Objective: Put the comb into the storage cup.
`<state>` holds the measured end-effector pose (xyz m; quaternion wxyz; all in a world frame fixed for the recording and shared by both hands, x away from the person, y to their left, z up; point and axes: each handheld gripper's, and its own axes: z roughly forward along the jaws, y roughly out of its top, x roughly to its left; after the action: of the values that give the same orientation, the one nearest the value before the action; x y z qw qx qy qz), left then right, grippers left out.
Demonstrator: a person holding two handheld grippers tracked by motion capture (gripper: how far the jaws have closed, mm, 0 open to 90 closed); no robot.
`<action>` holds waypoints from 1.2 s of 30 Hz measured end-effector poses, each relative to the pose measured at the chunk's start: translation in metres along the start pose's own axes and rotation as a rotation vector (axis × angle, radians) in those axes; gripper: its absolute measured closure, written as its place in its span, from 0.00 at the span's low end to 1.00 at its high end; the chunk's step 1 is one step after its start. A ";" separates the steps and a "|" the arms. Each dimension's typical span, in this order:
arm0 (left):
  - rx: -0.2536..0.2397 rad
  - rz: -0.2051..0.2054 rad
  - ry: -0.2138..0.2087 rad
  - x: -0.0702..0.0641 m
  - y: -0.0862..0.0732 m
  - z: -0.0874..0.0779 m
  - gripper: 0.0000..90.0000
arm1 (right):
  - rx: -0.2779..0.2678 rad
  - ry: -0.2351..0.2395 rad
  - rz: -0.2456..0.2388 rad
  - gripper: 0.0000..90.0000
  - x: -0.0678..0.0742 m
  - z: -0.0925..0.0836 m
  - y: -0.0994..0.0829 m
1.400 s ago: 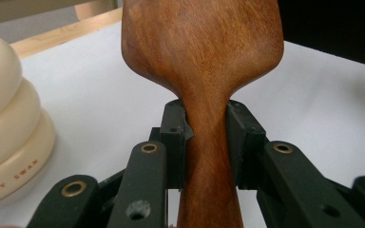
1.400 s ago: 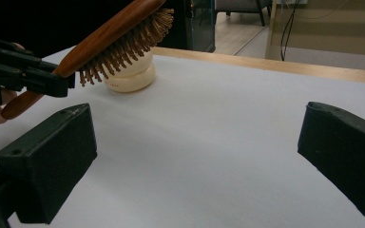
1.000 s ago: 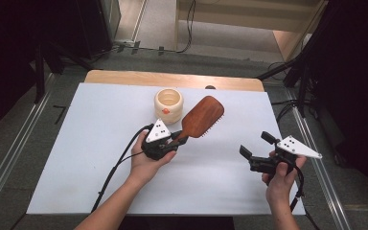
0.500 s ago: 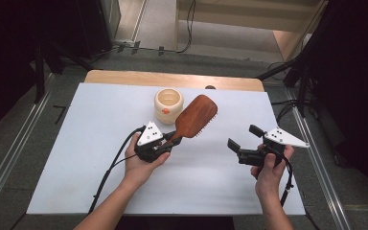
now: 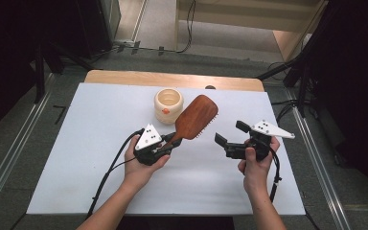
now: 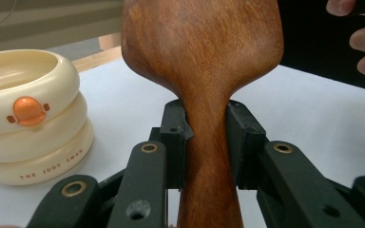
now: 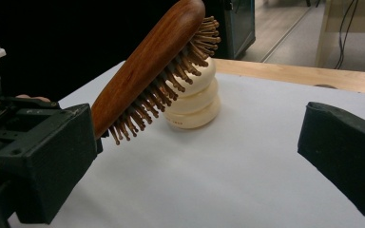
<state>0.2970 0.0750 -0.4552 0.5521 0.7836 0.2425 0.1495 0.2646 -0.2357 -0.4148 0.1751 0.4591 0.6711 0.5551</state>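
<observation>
Hairbrush (image 5: 194,118) in hand, we hold it by its wooden handle, our left gripper (image 5: 165,147) pinching the handle just below the neck with both fingers (image 6: 173,142) pressed against the wood. The brush rises off the bench (image 5: 86,143), its paddle tilted up toward one o'clock from the left gripper, smooth back facing up and bristles (image 7: 171,90) facing down toward the right. Our left hand (image 5: 141,165) sits palm up under the gripper, forearm coming in from six o'clock and angling slightly right. A cream ringed cup (image 5: 168,106) stands on the bench just beside the brush head, at about ten o'clock from it. Our right gripper (image 5: 230,139) hangs above the bench at three o'clock from the brush, well apart from it, fingers (image 7: 47,161) spread wide with nothing between them and aimed toward nine o'clock. Our right hand (image 5: 256,160) grips it from below, wrist nearly straight, forearm entering from six o'clock.
</observation>
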 end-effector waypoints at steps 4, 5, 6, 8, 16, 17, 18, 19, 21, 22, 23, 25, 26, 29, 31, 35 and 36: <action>-0.005 0.005 -0.001 -0.002 0.000 -0.001 0.80 | 0.006 0.002 0.004 0.00 0.003 0.005 0.003; -0.005 0.005 -0.001 -0.002 -0.001 -0.001 0.80 | 0.011 -0.002 0.000 0.00 0.005 0.008 0.004; -0.006 0.003 -0.002 -0.002 -0.001 -0.001 0.80 | 0.016 -0.006 0.002 0.00 0.007 0.010 0.005; -0.003 0.006 -0.006 -0.003 -0.001 -0.002 0.80 | 0.022 -0.006 0.011 0.00 0.009 0.014 0.006; -0.015 0.009 -0.008 -0.007 -0.002 -0.003 0.80 | 0.028 0.008 0.033 0.00 0.015 0.025 0.010; -0.015 0.010 -0.009 -0.007 -0.002 -0.003 0.80 | 0.028 0.011 0.045 0.00 0.017 0.029 0.010; -0.015 0.012 -0.008 -0.008 -0.002 -0.003 0.80 | 0.028 0.011 0.045 0.00 0.017 0.029 0.010; -0.013 0.015 -0.010 -0.008 -0.002 -0.003 0.80 | 0.027 0.014 0.051 0.00 0.017 0.031 0.010; -0.012 0.019 -0.012 -0.009 -0.002 -0.004 0.80 | 0.028 0.021 0.061 0.00 0.018 0.033 0.010; -0.014 0.020 -0.014 -0.010 -0.002 -0.004 0.80 | 0.031 0.024 0.069 0.00 0.019 0.035 0.010; -0.015 0.020 -0.014 -0.010 -0.002 -0.004 0.80 | 0.031 0.024 0.069 0.00 0.019 0.035 0.010; -0.014 0.021 -0.012 -0.011 -0.002 -0.004 0.80 | 0.032 0.028 0.073 0.00 0.020 0.038 0.010; -0.017 0.023 -0.010 -0.012 -0.002 -0.004 0.80 | 0.034 0.031 0.081 0.00 0.022 0.041 0.011; -0.022 0.025 -0.013 -0.014 -0.003 -0.003 0.80 | 0.033 0.029 0.096 0.02 0.024 0.044 0.011; -0.021 0.028 -0.014 -0.015 -0.004 -0.002 0.80 | 0.036 0.028 0.103 0.03 0.025 0.046 0.011; -0.026 0.031 -0.015 -0.017 -0.005 -0.001 0.80 | 0.044 0.019 0.121 0.05 0.027 0.051 0.011; -0.026 0.032 -0.014 -0.017 -0.005 -0.001 0.80 | 0.044 0.019 0.121 0.05 0.027 0.051 0.011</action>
<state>0.2810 0.0675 -0.4592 0.5616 0.7810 0.2242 0.1562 0.2936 -0.1845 -0.4142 0.1246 0.4975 0.6558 0.5540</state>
